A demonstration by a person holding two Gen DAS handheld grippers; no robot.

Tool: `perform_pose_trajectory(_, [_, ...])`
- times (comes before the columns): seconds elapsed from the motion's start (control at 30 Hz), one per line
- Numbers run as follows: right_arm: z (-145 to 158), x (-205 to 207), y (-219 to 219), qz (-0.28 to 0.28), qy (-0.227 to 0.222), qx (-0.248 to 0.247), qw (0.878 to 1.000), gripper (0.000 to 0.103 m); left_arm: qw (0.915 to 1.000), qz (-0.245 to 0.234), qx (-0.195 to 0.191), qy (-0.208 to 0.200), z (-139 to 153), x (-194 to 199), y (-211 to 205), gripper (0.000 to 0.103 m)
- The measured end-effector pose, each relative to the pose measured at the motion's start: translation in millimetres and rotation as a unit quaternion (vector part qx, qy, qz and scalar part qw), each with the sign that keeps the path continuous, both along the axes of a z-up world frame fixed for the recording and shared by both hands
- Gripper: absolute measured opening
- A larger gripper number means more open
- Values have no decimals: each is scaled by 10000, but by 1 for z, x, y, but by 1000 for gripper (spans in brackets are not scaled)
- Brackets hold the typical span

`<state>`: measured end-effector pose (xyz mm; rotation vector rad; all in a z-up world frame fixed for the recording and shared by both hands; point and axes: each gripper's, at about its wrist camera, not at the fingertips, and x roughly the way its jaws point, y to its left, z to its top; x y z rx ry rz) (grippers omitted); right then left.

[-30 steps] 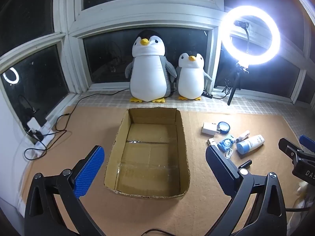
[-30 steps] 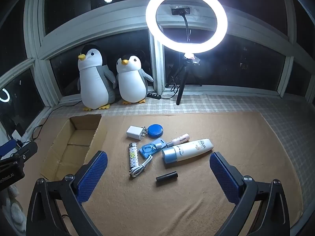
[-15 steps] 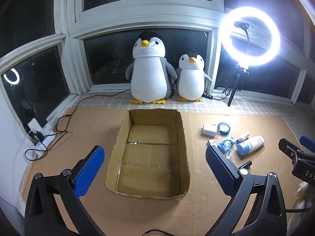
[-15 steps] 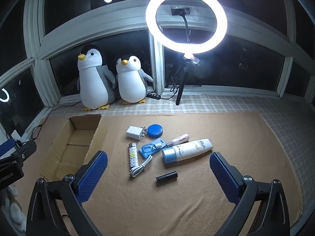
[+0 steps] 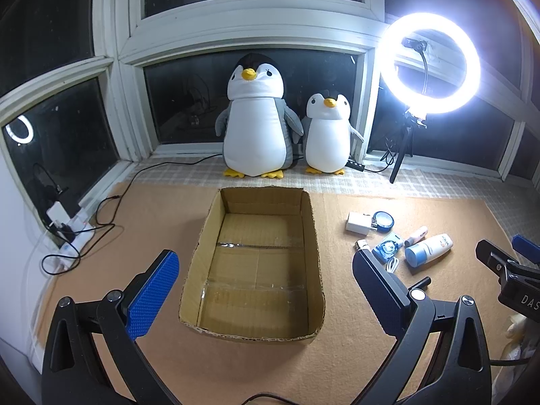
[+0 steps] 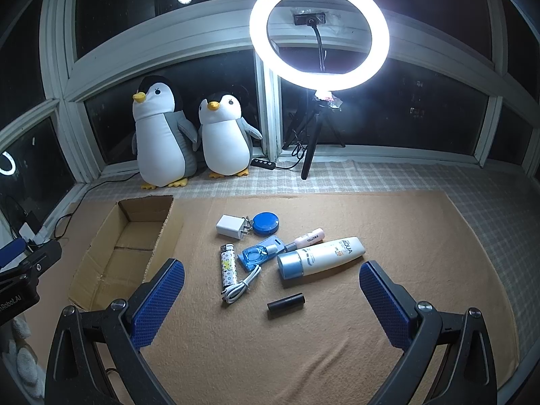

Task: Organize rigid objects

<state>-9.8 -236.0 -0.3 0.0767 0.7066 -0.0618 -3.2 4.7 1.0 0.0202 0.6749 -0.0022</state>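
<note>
Left gripper (image 5: 266, 280) hovering above the near end of the cardboard box (image 5: 312, 222), jaws spread wide, nothing between them. Right gripper (image 6: 271, 290) likewise held with jaws wide apart and empty, poised over the cluster of small items on the tan mat (image 6: 405, 222).

Box open at the top, lying lengthwise away from the left camera, only tape strips visible on its floor. To its right, well apart from it, the scattered objects:
- white charger plug (image 6: 230, 226), prongs just beside the blue round tin (image 6: 266, 223)
- patterned lighter (image 6: 227, 265), lying roughly parallel to the box
- blue clear packet (image 6: 258, 253), between lighter and bottle
- white sunscreen bottle (image 6: 324, 257) with a light blue cap, on its side, cap end toward the packet
- small pink tube (image 6: 308, 238), just behind the bottle and close against it
- coiled white cable (image 6: 241, 286), touching or nearly touching the lighter's near end
- black cylinder (image 6: 286, 301), alone in front of the bottle, nearest the right gripper

Behind the mat, on a checked cloth by the window: big plush penguin (image 5: 257, 125) and small plush penguin (image 5: 326, 135) side by side, plus a lit ring light (image 6: 319, 32) on a tripod. Power strip (image 5: 69, 233) with black cords at the far left edge.
</note>
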Motion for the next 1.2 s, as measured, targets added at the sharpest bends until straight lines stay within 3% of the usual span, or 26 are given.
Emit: perform_pose_trajectory(1.2, [-7,4,3,-16,108,35,9999,103,10000,43,-58,35,-5,4,2,102])
